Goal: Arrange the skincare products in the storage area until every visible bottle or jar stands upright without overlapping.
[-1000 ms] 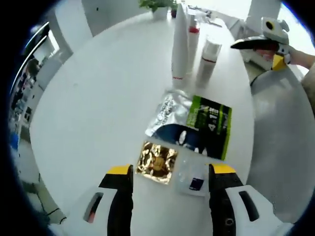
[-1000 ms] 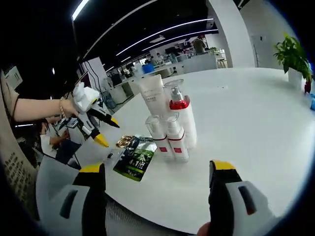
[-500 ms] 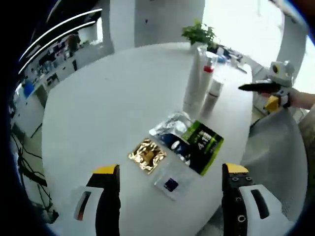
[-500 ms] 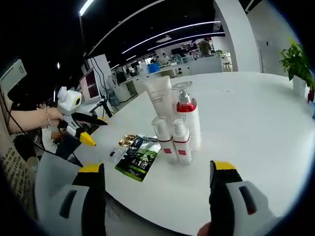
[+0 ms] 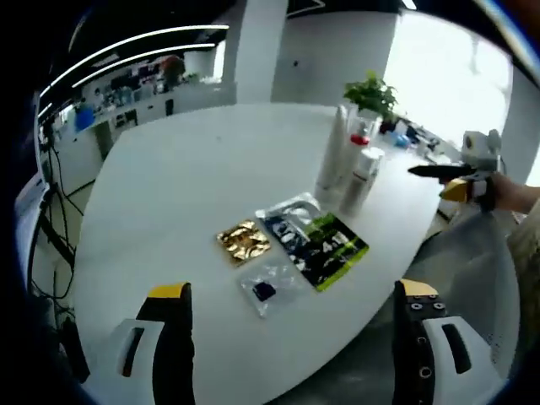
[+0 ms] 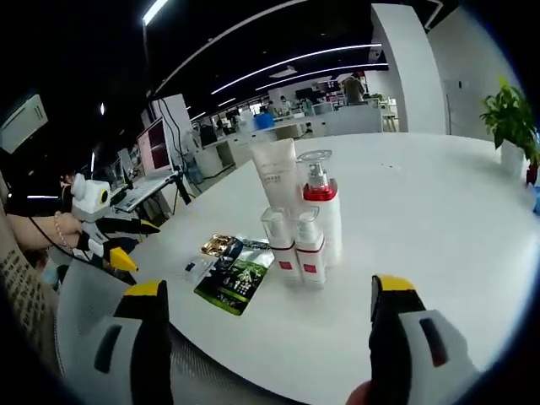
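in the right gripper view, four skincare containers stand upright in a tight cluster on the white table (image 6: 439,211): a tall white tube (image 6: 276,171) at the far left, a pump bottle with a red collar (image 6: 321,207) just beside it, and two small red-banded bottles (image 6: 294,247) side by side in front, touching or nearly so. to the near left of the cluster, flat sachets lie on the table: a dark green-and-black sachet (image 6: 238,282), a gold foil sachet (image 6: 218,245) beyond it, and a small clear packet (image 6: 199,267) at the table edge. the right gripper (image 6: 274,350) has its jaws spread wide with nothing between them, held short of the table edge. the left gripper (image 6: 114,246) shows at the far left, held in a hand away from the table; its jaws also stand wide apart and hold nothing. a potted plant (image 6: 509,118) stands at the far right of the table.
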{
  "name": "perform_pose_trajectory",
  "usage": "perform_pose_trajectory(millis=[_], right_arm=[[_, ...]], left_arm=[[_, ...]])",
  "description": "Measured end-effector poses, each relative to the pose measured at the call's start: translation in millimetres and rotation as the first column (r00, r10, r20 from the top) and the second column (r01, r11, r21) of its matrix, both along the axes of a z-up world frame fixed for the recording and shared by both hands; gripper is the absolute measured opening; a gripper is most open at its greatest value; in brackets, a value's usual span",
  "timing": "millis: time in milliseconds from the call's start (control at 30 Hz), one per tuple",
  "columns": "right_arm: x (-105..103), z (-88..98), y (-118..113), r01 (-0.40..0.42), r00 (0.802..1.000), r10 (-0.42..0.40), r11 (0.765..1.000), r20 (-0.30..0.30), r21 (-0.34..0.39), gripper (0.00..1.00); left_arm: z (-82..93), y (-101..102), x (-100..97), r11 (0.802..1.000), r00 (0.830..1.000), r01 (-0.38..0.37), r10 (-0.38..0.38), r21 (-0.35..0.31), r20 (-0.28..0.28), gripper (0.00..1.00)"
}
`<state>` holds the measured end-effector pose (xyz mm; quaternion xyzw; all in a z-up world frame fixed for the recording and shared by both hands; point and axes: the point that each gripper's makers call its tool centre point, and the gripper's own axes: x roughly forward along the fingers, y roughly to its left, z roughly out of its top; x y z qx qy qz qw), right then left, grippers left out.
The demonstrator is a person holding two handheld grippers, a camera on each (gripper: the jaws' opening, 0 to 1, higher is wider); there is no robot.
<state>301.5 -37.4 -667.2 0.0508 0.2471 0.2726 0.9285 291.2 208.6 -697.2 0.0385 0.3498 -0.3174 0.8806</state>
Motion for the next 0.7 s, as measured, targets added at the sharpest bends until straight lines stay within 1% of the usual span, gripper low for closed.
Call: perform_pose_trajectory(millis=[67, 133, 200, 267, 333, 367, 433, 467, 567, 700], right_arm=[[-0.1, -0.2, 0.0, 0.001, 1.000, -0.001, 1.000, -0.004, 0.006, 1.00], [-0.3, -0.6, 0.9, -0.004, 1.000, 0.004, 1.000, -0.004, 0.003, 1.00], [-0.8, -0.8, 2.1, -0.011, 1.000, 0.011, 1.000, -0.002, -0.004, 1.00], [-1.2, -0.6, 2.3, -0.014, 1.000, 0.014, 1.000, 0.001, -0.011, 1.00], [-1.3, -0.3, 2.1, -0.013, 1.000, 0.013, 1.000, 0.003, -0.012, 1.00], [-1.1, -0.3, 1.8, -0.011, 1.000, 0.011, 1.000, 0.004, -0.012, 1.00], [-1.5, -0.1, 1.5, -0.009, 1.000, 0.009, 1.000, 0.004, -0.011, 1.00], [-1.5, -0.1, 1.6, -0.009, 1.000, 0.009, 1.000, 0.004, -0.011, 1.00], [-1.7, -0.8, 2.0, -0.012, 1.000, 0.012, 1.000, 0.004, -0.016, 1.00], [-1.7, -0.8, 2.4, -0.012, 1.000, 0.012, 1.000, 0.005, -0.019, 1.00]], left_arm=[[-2.6, 2.6, -0.7, 0.999, 1.000, 0.011, -0.011, 0.036, 0.008, 0.97], [-2.6, 4.2, 1.0, 0.999, 1.000, 0.006, -0.006, 0.033, 0.016, 0.97], [-0.7, 2.7, 2.4, 1.000, 1.000, -0.011, 0.011, 0.011, 0.029, 0.97], [-2.0, 4.1, 2.0, 1.000, 0.999, -0.016, 0.016, 0.010, 0.037, 0.97], [-5.7, 6.5, 0.0, 0.999, 0.999, -0.006, 0.003, 0.046, 0.052, 0.97], [-6.4, 7.1, -2.8, 0.997, 0.999, 0.012, -0.016, 0.079, 0.052, 0.97], [-2.9, 4.3, -0.4, 0.997, 0.997, 0.012, -0.017, 0.073, 0.075, 0.97], [-2.6, 3.9, 0.2, 0.997, 0.997, 0.013, -0.018, 0.071, 0.079, 0.97], [-4.9, 5.9, -0.4, 0.997, 0.997, 0.013, -0.018, 0.079, 0.072, 0.97], [-3.1, 6.0, 0.0, 0.998, 0.998, 0.009, -0.013, 0.058, 0.069, 0.97]])
